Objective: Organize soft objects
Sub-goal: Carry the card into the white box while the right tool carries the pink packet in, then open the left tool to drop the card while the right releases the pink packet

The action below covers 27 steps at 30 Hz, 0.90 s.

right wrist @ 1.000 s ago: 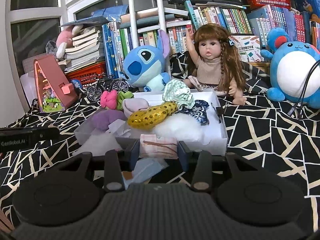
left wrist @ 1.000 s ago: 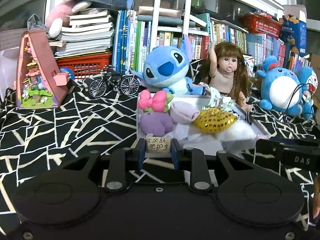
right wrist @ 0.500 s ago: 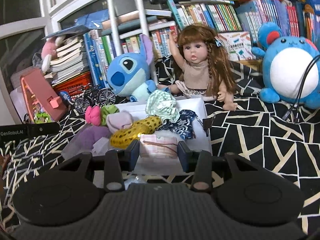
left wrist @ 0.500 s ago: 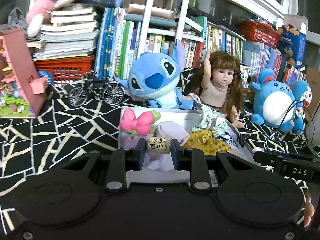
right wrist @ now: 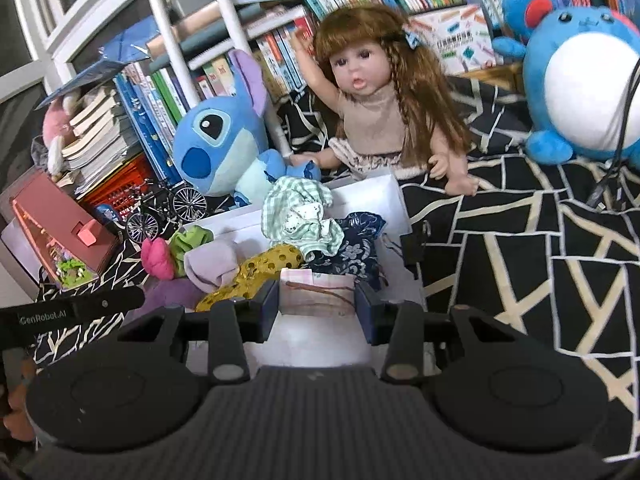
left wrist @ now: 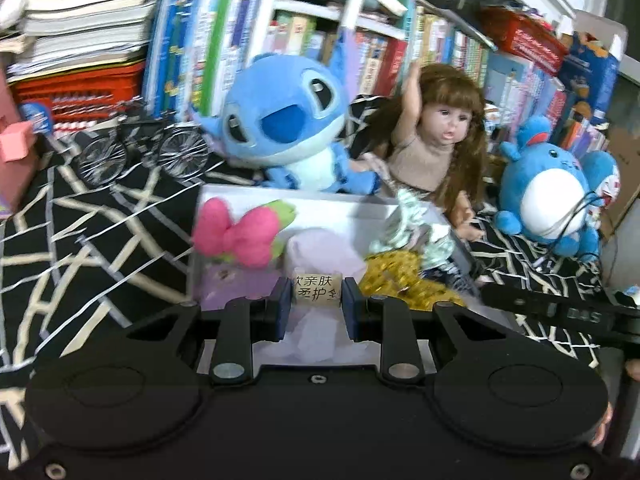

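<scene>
Task's thing: you carry one soft pack across both grippers; it looks like a tissue pack, beige with printed characters at the end the left gripper holds, pink and white at the end in the right gripper. Whether it is one pack or two, the views cannot settle.
Where it is: the tissue pack hangs at the near edge of the white box, over its near part, not yet set down.
Left fingers: clamped on the beige end, blue pads touching both sides.
Right fingers: clamped on the pink-and-white end, pads tight on both flanks.
Done, as I judge it: the box already holds a heap of soft things, so most of the sorting looks finished.
Left to do: you have to lower the pack in and let go; free room seems to be at the near right of the box.
Count in the box: one pink bow with a green piece beside it at the far left, one pale lilac cloth, one purple piece at the near left, one gold sequinned piece, one green checked garment on top, one dark blue floral cloth.
Count behind the box: one blue alien plush, one doll, one round blue plush at the far right.
Farther out: one toy bicycle at the far left, on the black patterned cloth.
</scene>
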### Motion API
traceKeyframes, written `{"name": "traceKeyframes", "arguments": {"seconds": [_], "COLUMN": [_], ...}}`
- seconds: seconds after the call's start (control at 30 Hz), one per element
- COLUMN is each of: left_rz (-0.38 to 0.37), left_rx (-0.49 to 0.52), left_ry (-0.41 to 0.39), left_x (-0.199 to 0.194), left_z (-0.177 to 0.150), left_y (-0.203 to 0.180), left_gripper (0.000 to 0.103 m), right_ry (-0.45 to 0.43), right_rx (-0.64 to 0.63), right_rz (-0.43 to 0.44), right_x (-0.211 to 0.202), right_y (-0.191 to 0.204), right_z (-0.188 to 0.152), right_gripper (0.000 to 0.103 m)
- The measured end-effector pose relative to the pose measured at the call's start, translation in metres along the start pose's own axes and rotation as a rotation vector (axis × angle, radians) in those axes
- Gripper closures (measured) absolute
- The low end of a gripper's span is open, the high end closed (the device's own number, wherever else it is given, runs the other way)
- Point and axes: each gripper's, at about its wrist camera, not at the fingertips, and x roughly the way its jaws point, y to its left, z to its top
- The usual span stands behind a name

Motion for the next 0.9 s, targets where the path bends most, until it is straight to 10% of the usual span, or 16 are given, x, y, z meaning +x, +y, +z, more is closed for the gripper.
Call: {"name": "traceKeyframes", "arguments": {"seconds": [0.8, 0.9], "left_rz": [0.055, 0.058], "left_rx": [0.0, 0.006], "left_ry": [0.096, 0.085], "left_x": [0.053, 0.049], "left_z": [-0.007, -0.008], "left_y": [-0.002, -0.003], "left_gripper": [0.076, 0.061], "right_ry": [0.065, 0.057], "right_rx": [0.068, 0.076], "right_rz": [-0.01, 0.0], "right_x": [0.043, 0.039], "right_y": [0.005, 0.004], "right_z": [0.01, 0.009], "right_gripper": [0.054, 0.045]}}
